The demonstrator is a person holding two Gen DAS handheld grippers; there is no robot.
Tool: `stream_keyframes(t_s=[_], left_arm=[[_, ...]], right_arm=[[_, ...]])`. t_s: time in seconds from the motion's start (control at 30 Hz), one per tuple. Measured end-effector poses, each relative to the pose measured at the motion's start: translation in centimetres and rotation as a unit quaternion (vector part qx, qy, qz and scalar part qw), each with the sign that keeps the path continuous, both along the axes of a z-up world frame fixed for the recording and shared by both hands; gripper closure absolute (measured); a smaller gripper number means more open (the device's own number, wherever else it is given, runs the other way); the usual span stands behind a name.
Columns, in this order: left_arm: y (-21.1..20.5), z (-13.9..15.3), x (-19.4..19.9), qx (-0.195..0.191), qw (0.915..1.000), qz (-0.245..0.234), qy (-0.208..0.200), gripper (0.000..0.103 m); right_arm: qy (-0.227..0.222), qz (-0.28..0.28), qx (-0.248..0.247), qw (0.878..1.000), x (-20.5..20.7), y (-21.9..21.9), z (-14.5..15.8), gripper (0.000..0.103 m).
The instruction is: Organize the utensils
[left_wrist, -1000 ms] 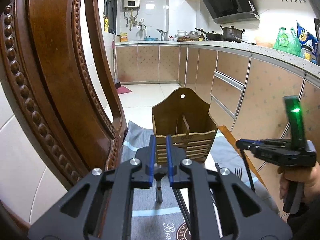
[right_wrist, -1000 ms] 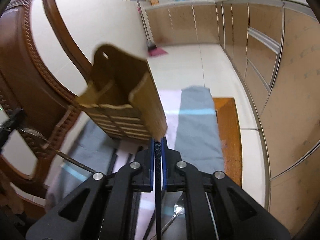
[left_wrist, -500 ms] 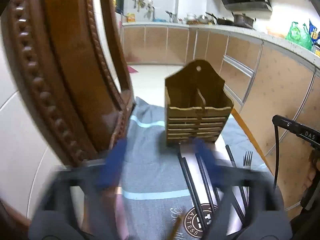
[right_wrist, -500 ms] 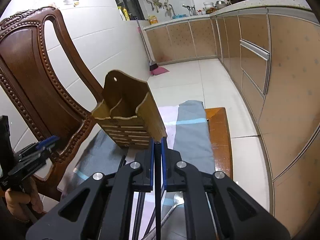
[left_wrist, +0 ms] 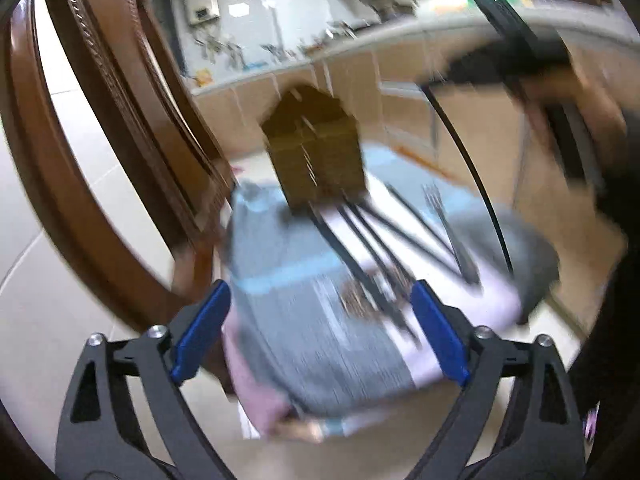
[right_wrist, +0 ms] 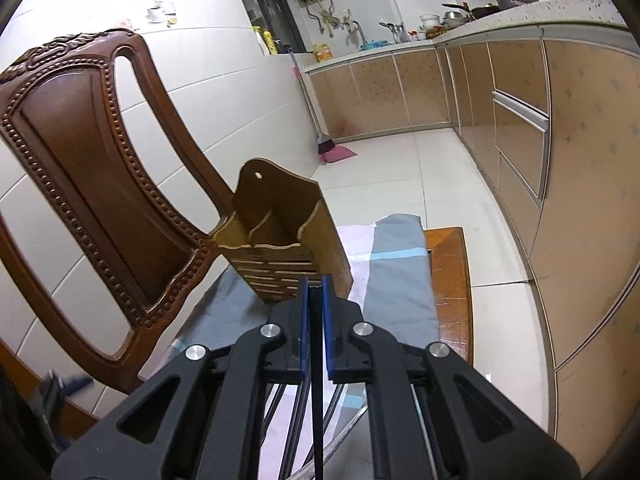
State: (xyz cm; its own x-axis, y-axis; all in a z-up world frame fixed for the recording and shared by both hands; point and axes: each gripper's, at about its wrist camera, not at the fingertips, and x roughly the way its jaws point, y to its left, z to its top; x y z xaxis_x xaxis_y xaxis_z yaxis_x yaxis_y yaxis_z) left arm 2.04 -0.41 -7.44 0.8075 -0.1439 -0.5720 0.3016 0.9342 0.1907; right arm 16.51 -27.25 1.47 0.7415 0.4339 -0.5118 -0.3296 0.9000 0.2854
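Observation:
A wooden utensil holder (left_wrist: 316,160) (right_wrist: 280,248) stands at the far end of a grey and pink cloth (left_wrist: 312,320). Several black chopsticks (left_wrist: 360,248) and a fork (left_wrist: 448,232) lie on the cloth in front of it. My left gripper (left_wrist: 320,334) hovers over the cloth's near end, its jaws opening wide with nothing between them; this view is blurred. My right gripper (right_wrist: 315,308) is shut on one black chopstick (right_wrist: 317,400), just in front of and above the holder. In the left wrist view that chopstick (left_wrist: 468,168) hangs down at the right.
A carved brown wooden chair back (right_wrist: 80,160) (left_wrist: 100,160) stands close on the left of the holder. The wooden table edge (right_wrist: 452,280) shows to the right of the cloth. Kitchen cabinets (right_wrist: 540,140) and tiled floor lie beyond.
My left gripper, shut on a metal utensil near the holder, let go, opened wide and swung back and down. The right gripper kept the chopstick and drew back slightly from the holder.

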Motion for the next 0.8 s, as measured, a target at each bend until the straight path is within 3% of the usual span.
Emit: stream_keyframes(t_s=[0.1,0.17,0.27,0.3,0.37,0.43,0.47,0.6,0.7,0.8], left_arm=[[-1.0,-4.2,-1.7,0.044,0.9957,-0.021,0.078,0.010],[-1.0,-6.8,-2.2,0.036,0.9883,-0.027,0.146,0.010],[-0.9,-12.4,-3.1,0.009,0.9590,0.013,0.283,0.010],[-0.6,-15.5,-3.5,-0.001,0.9369,0.052,0.346,0.010],[0.2,-20.1,-4.5,-0.032,0.8983,0.105,0.425,0.011],[0.5,-25.4,-5.9,-0.034,0.8580,0.153,0.489,0.011],[0.6,-27.9,-6.8,-0.025,0.8420,0.175,0.510,0.011],[-0.4,-35.3,-9.3,0.011,0.8056,0.209,0.554,0.011],[-1.3,-40.7,-10.7,-0.002,0.7650,0.237,0.599,0.011],[-2.3,-44.2,-11.6,-0.008,0.7430,0.261,0.616,0.011]], right_arm=[[0.003,0.002,0.002,1.000,-0.6,-0.4,0.1,0.096],[0.003,0.006,0.001,1.000,-1.1,-0.5,0.2,0.096],[0.000,0.012,-0.002,1.000,-1.8,-0.8,0.3,0.096],[0.002,0.011,0.000,1.000,-1.8,-0.9,0.2,0.096],[0.006,0.007,0.006,1.000,-1.9,-1.2,0.2,0.096],[0.008,0.005,0.015,1.000,-2.0,-1.4,0.2,0.096],[0.007,0.004,0.017,1.000,-2.1,-1.4,0.3,0.096],[0.010,0.008,0.023,1.000,-2.1,-1.2,0.3,0.096],[0.013,0.006,0.024,1.000,-2.0,-1.3,0.1,0.096],[0.012,0.004,0.024,1.000,-1.9,-1.4,0.2,0.096]])
